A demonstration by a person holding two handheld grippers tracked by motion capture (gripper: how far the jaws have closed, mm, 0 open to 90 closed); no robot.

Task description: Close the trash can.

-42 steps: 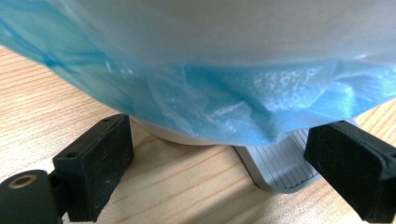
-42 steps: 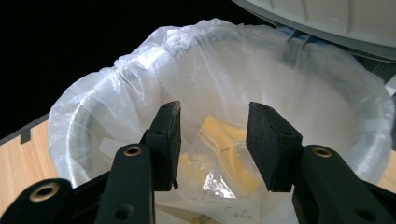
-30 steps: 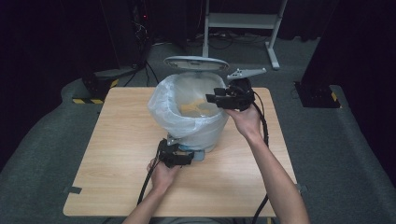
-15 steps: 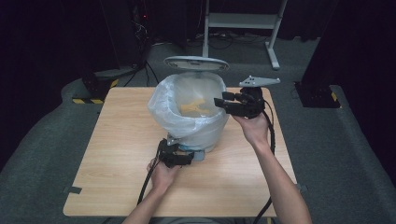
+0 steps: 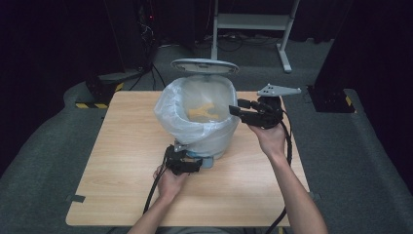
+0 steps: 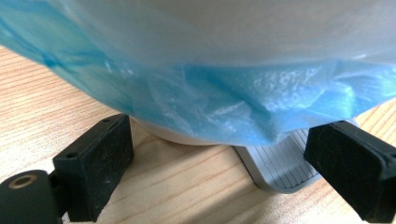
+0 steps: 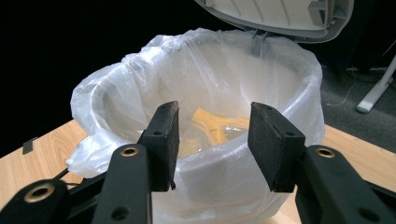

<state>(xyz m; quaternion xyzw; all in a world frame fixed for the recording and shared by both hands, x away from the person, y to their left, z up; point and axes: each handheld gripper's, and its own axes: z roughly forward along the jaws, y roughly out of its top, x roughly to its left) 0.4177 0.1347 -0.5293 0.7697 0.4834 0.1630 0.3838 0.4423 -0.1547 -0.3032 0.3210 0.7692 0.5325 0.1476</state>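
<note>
Pedal half under bag (blurred)

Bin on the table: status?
Left gripper open at pedal. Right gripper open, empty, beside rim. Bin lid up, bag fitted. Nothing blocking.

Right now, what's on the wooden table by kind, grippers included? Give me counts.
White pedal bin with open grey lid: 1
Clear plastic bin liner: 1
Yellow scrap inside liner: 1
Black two-jaw grippers, left gripper and right gripper: 2
Total: 5
</note>
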